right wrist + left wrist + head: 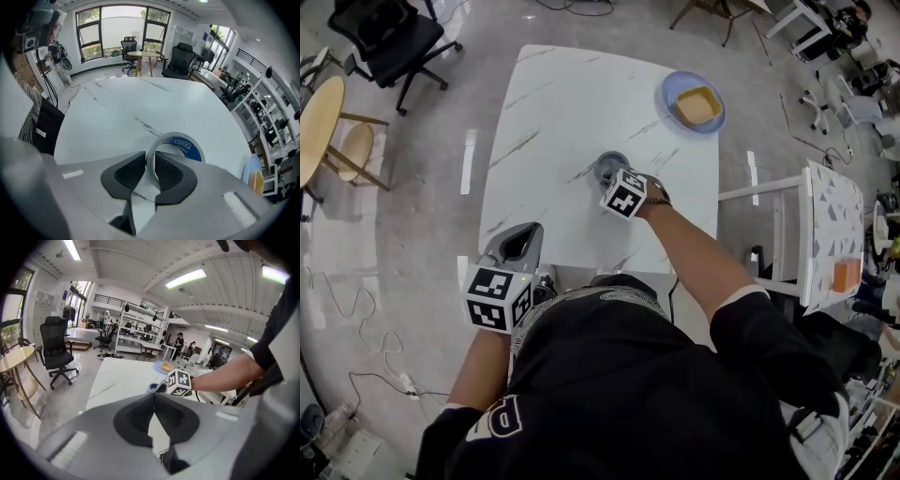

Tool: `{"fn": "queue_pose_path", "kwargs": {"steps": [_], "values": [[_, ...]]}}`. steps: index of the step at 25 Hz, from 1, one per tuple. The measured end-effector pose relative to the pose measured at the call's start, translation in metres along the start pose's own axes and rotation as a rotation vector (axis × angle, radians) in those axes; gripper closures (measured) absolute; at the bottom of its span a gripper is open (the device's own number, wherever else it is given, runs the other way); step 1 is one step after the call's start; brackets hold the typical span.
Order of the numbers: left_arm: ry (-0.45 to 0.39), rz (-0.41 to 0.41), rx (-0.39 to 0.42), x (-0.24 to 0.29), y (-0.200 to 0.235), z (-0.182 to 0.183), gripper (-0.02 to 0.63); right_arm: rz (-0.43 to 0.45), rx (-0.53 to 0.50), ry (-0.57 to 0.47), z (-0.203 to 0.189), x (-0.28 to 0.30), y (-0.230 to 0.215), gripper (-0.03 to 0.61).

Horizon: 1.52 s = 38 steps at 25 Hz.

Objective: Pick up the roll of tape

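Head view, hidden: the person's black shirt covers the near edge of the white table. It cannot be told whether the roll of tape rests on the top or hangs clear of it.
Right gripper view, cut off: the body of the right gripper masks the roll's near part.
Surface: the white top has grey veins and stands on a glossy grey floor.
Room: an office chair and a round wooden table are at left, a second white table at right.
Open room: the widest stretch of open top lies left of and beyond the roll. A blue plate sits near the far right corner, well apart from the roll.
Right gripper: clamped on the roll's wall at mid-table, one pad inside the ring and one outside.
Left gripper: jaws together with nothing between them, at the table's near left corner.
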State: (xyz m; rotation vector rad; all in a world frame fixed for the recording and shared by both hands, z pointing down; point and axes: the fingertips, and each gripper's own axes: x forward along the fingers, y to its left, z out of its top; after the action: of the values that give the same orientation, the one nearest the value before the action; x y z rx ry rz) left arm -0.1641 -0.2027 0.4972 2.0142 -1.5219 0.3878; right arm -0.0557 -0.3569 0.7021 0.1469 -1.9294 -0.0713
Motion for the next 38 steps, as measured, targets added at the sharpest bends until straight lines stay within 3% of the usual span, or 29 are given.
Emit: {"fn": "queue_pose_path", "kwargs": {"steps": [12,26,38], "values": [[-0.003,-0.003,0.003,-0.004,0.006,0.000,0.555,0.019,0.024,-0.001,0.001,-0.003,0.005,0.528],[-0.004,-0.060,0.052,0.011,0.006,0.015,0.555,-0.046,0.086,-0.130,0.023,-0.056,0.013,0.528],[0.005,-0.133,0.114,0.027,-0.014,0.024,0.555,-0.079,0.301,-0.307,0.025,-0.123,0.030,0.526]]}}
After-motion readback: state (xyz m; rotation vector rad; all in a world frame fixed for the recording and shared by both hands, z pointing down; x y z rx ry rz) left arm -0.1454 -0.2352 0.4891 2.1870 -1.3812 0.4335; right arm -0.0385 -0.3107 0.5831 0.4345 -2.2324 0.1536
